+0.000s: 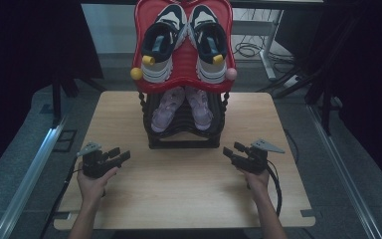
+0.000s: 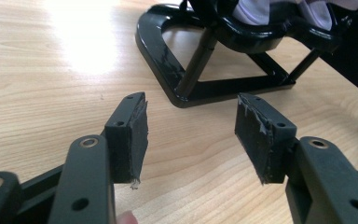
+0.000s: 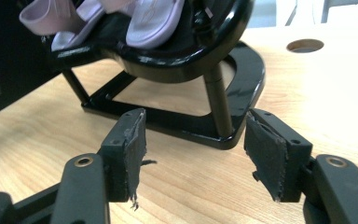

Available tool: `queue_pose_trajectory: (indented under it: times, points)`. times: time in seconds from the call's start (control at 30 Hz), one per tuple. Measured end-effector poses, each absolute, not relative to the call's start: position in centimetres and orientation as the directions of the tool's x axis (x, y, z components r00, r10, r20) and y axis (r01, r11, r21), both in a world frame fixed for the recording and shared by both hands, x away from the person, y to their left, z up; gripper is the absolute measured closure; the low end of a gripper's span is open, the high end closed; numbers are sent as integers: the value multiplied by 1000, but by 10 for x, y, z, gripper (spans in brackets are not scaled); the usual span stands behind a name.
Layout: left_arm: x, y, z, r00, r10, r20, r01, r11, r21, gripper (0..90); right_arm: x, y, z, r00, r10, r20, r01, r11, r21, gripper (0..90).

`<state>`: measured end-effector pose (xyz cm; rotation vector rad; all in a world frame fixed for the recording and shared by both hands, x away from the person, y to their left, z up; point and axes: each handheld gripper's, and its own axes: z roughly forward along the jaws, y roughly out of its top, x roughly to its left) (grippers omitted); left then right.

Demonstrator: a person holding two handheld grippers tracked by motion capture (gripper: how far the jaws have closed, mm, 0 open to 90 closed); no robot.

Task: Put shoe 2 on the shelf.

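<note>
A two-tier shoe rack stands at the table's far middle. Its red top shelf (image 1: 183, 63) carries a pair of black-and-white sneakers (image 1: 165, 42). The black lower shelf (image 1: 184, 133) holds a pair of lilac shoes (image 1: 183, 107). My left gripper (image 1: 121, 155) rests low over the wood, left of the rack and open, nothing between its pads (image 2: 139, 140). The rack's black base (image 2: 168, 65) lies just ahead of it. My right gripper (image 1: 231, 151) sits to the right of the rack, also open and empty, facing the base (image 3: 242, 74) and the lilac shoes (image 3: 154, 21).
The wooden table (image 1: 179, 189) has bare surface in front of the rack. A round hole (image 3: 304, 45) is cut in the tabletop beyond the rack. Yellow (image 1: 136, 73) and pink (image 1: 231, 73) knobs stick out at the red shelf's corners. Cables trail from both grippers.
</note>
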<state>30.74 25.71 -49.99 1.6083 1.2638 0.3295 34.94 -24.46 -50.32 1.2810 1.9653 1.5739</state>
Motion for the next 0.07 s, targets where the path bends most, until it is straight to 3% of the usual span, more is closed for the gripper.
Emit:
queue_pose_trajectory:
  times: [0.07]
  points:
    - [306, 257, -500, 411, 845, -343, 555, 67, 829, 446, 347, -247, -503, -545, 788, 286, 437, -24, 899, 387]
